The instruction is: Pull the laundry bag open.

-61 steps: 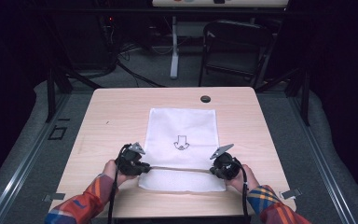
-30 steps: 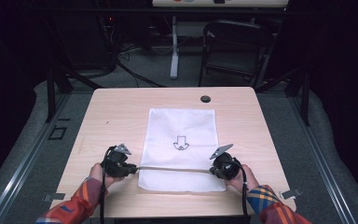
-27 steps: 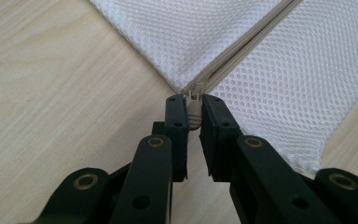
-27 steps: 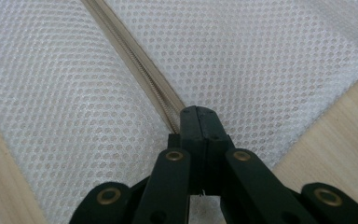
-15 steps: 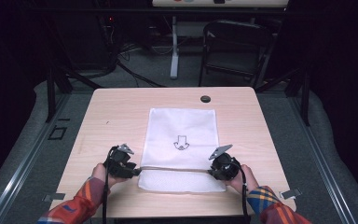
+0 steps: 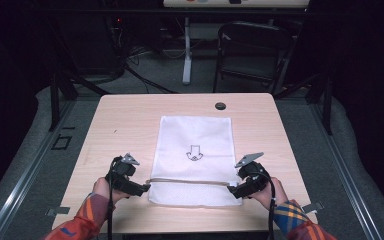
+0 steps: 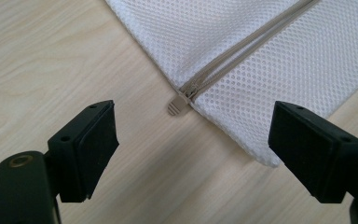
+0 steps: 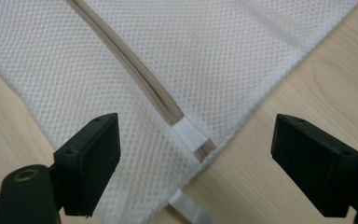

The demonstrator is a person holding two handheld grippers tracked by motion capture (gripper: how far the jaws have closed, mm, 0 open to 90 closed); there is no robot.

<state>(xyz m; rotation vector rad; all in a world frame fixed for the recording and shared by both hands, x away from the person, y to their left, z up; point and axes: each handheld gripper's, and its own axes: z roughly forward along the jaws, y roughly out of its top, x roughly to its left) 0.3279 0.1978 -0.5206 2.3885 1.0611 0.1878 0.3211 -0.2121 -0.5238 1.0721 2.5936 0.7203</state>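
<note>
Black and blunt, the two jaws of our left gripper (image 7: pixel 193 140) stand wide apart above the pale wood, having just been opening, and nothing sits between the pads; it is released. Just ahead of them lies the beige zipper pull (image 7: pixel 176 105), flat on the desk (image 7: pixel 51 56) at the very corner of the white mesh laundry bag (image 7: pixel 270 56). From that pull the beige zipper (image 7: pixel 242 46) runs away across the mesh.

Our right gripper (image 8: pixel 196 140) is released too: its jaws have just been opening and stand wide, gripping nothing, though the bag's corner lies beneath the gap. There we see the other end of the zipper (image 8: pixel 135 79), finished with a small white tab (image 8: pixel 189 134), and a second white tab (image 8: pixel 189 210) poking out from under the bag's edge onto the wood.

From the high view we hold the left gripper (image 6: pixel 139 189) at the bag's left edge and the right gripper (image 6: pixel 236 189) at its right edge, the zipper (image 6: pixel 190 181) stretched between them. The laundry bag (image 6: pixel 195 135) lies flat in the middle of the desk (image 6: pixel 125 120), with a small arrow-like mark (image 6: pixel 194 153) at its centre. A dark round grommet (image 6: pixel 220 105) sits near the desk's far edge. Beyond the desk, a dark folding chair (image 6: pixel 252 50) stands on the grey floor.
</note>
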